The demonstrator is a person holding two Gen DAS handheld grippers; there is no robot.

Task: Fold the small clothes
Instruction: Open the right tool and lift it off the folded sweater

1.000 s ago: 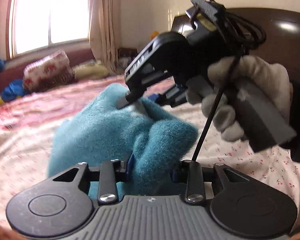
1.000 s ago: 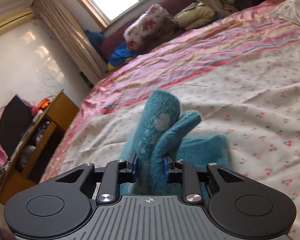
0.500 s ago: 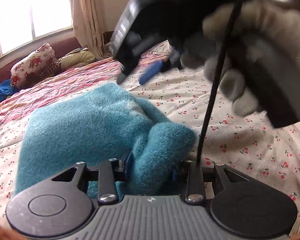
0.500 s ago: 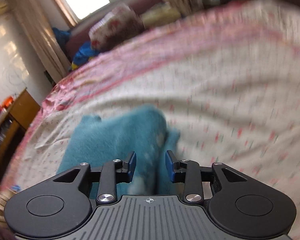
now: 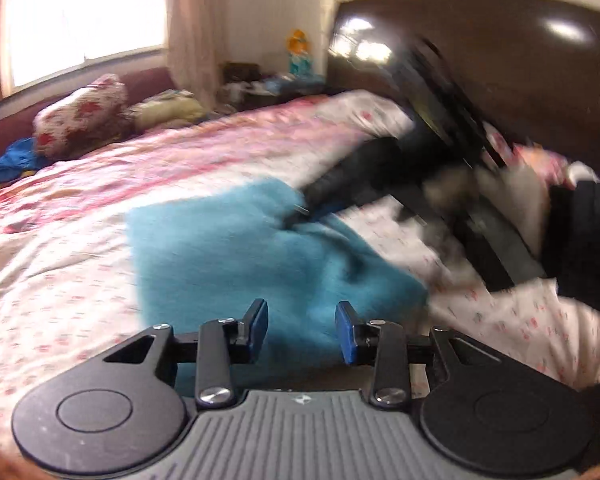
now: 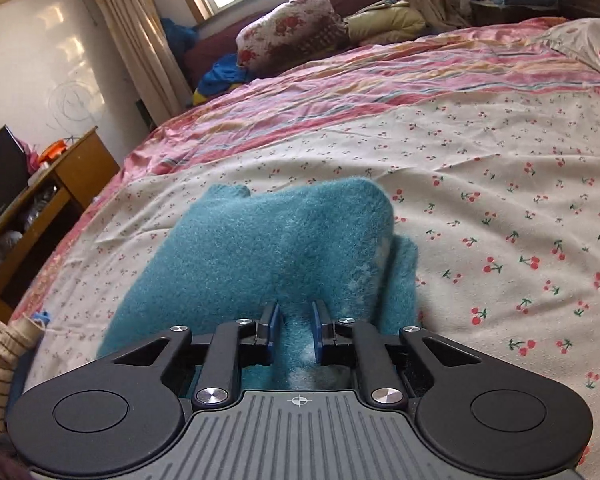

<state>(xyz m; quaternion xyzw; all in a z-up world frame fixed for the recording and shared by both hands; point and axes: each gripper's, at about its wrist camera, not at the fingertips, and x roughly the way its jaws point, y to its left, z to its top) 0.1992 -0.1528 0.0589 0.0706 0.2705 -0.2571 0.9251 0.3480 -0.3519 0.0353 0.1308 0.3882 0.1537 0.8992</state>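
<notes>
A fuzzy teal garment (image 5: 236, 256) lies folded on the cherry-print bedsheet (image 5: 52, 280); it also shows in the right wrist view (image 6: 260, 248). My left gripper (image 5: 302, 330) is open just above the garment's near edge, with nothing between its blue pads. My right gripper (image 6: 295, 332) is open a little, low over the garment's near edge, its pads either side of the fuzzy cloth. In the left wrist view the right gripper (image 5: 300, 216) is blurred and its tips touch the garment's far right corner.
A dark headboard (image 5: 500, 60) stands at the right. Pillows and bedding (image 6: 296, 28) lie under the window beyond the bed. A wooden shelf unit (image 6: 40, 200) stands at the bed's left side. A striped cloth (image 6: 0, 364) lies at the near left.
Both grippers let go of the teal garment, which now lies flatter on the bed. The left gripper opened and drew back. The right gripper swung down to the garment's far corner.
</notes>
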